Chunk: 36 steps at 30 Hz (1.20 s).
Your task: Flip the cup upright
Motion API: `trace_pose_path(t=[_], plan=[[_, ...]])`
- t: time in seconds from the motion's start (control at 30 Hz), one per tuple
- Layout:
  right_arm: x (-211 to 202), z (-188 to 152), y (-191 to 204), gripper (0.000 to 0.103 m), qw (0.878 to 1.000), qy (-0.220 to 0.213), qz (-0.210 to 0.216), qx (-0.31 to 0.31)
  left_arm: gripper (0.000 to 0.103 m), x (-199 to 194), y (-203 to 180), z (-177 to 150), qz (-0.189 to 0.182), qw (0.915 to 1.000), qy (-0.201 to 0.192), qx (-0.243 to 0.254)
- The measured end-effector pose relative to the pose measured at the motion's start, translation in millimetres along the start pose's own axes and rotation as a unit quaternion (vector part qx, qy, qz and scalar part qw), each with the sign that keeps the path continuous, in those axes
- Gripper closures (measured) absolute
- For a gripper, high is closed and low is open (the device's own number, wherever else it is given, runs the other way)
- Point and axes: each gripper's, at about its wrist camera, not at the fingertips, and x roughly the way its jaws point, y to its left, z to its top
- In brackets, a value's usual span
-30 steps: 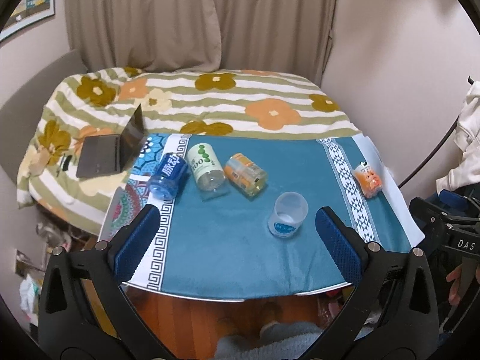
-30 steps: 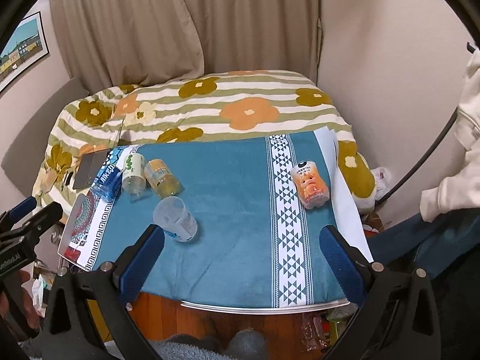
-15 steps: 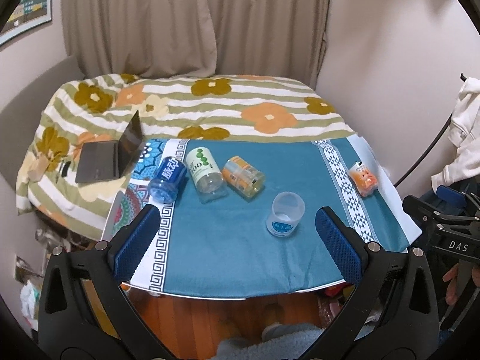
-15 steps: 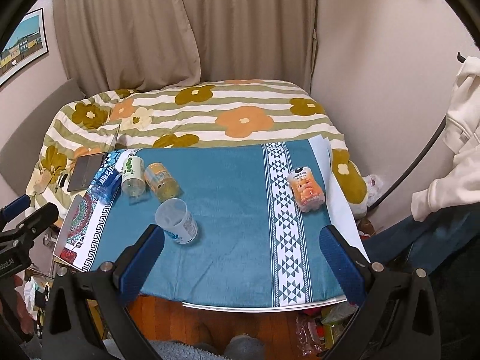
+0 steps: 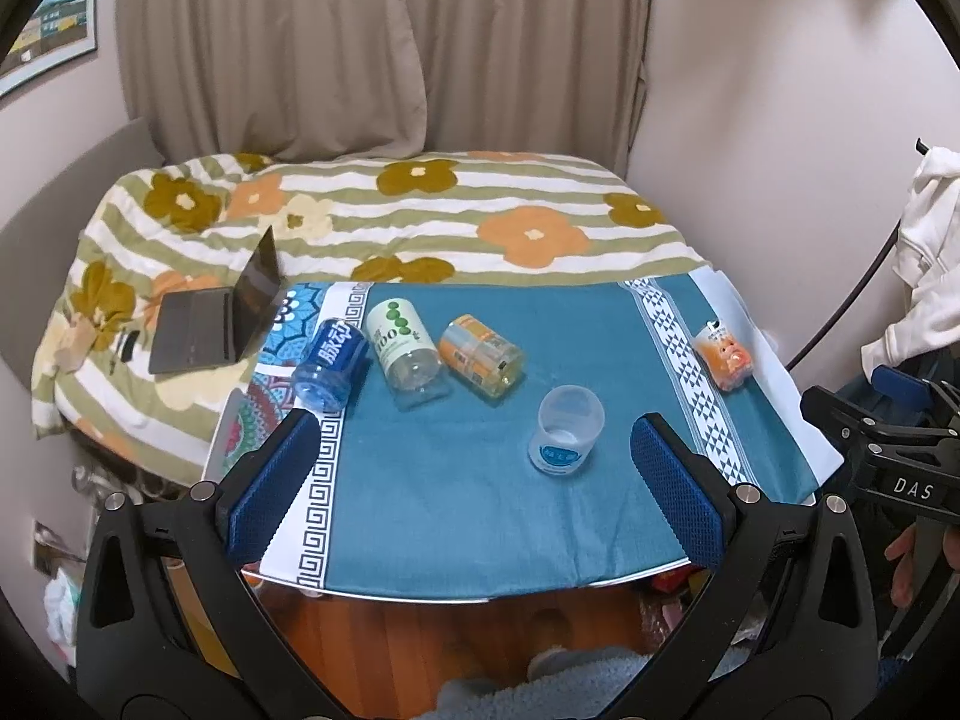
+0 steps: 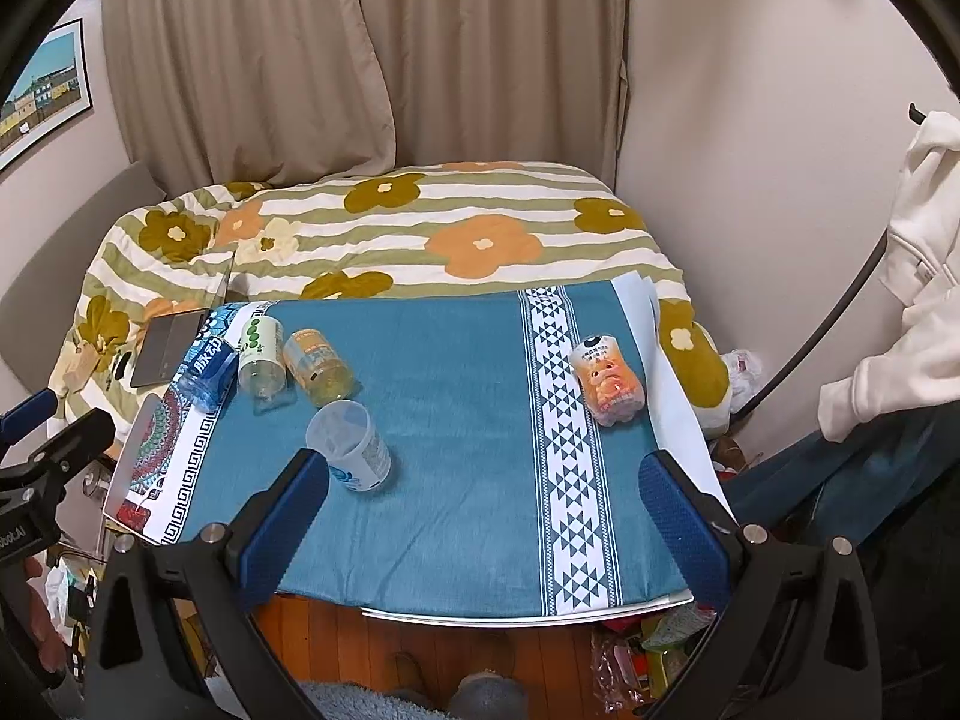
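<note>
Cup standing mouth-up on the desk, both grippers held back

The clear cup [image 5: 566, 431] stands mouth-up on the blue cloth [image 5: 480, 516], near the middle and just in front of three bottles [image 5: 403, 348] lying on their sides. The left hand-held gripper [image 5: 474, 483] and right hand-held gripper [image 6: 483, 510] hover at the near edge, jaws spread wide and empty, likely because the flip looks finished.

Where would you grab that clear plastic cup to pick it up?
The cup stands with its open mouth up, wall bare, apart from the bottles. I would bring a tool in from the near table edge, level, one pad each side of the wall just below the rim.
</note>
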Motion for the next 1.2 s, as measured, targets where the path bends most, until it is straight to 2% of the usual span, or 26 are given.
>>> trace_pose_path(t=[0.97, 1.2], plan=[[5.7, 1.4, -2.6, 0.0, 1.0, 0.002, 0.0, 0.004, 0.0, 7.3, 2.6, 4.9, 0.004, 1.0, 0.005, -0.001], [14.7, 1.4, 2.0, 0.0, 1.0, 0.007, 0.022, -0.003, 0.0, 16.4, 5.9, 6.4, 0.014, 0.9999, 0.007, -0.001]])
